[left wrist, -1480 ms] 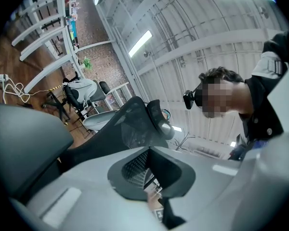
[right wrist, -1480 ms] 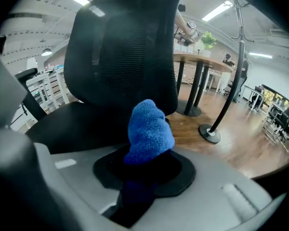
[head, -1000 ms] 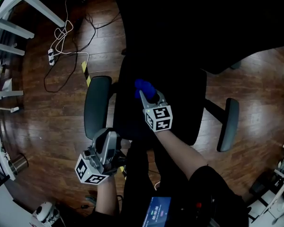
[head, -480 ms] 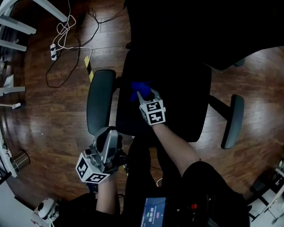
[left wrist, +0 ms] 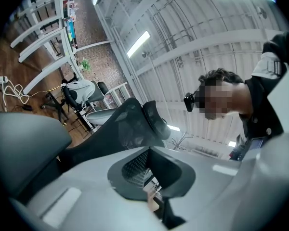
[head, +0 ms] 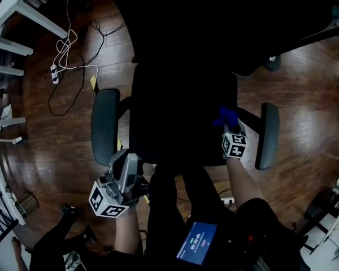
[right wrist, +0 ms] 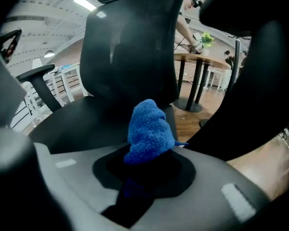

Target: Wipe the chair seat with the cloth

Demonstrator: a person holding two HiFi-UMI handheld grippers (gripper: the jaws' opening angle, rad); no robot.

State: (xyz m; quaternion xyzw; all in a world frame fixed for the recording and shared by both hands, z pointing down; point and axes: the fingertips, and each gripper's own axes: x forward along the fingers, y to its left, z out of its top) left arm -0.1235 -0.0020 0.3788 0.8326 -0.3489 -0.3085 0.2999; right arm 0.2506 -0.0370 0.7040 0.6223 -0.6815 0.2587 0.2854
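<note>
Two grippers. My right gripper (head: 230,126) pinches the bunched cloth (head: 225,116), right of centre, at the seat (head: 175,117) edge; left gripper (head: 124,161), lower left, jaws together, empty. Cloth seems soft, light: grip the bunch.

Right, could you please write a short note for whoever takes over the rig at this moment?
Right gripper: shut on the blue cloth, at the right edge of the chair seat, beside the right armrest.
Left gripper: shut, empty, held off the seat's front-left corner.
Done: over the last second the cloth swept from left of middle to the right edge.
Left: the rest of the seat; wiped areas don't show.
</note>
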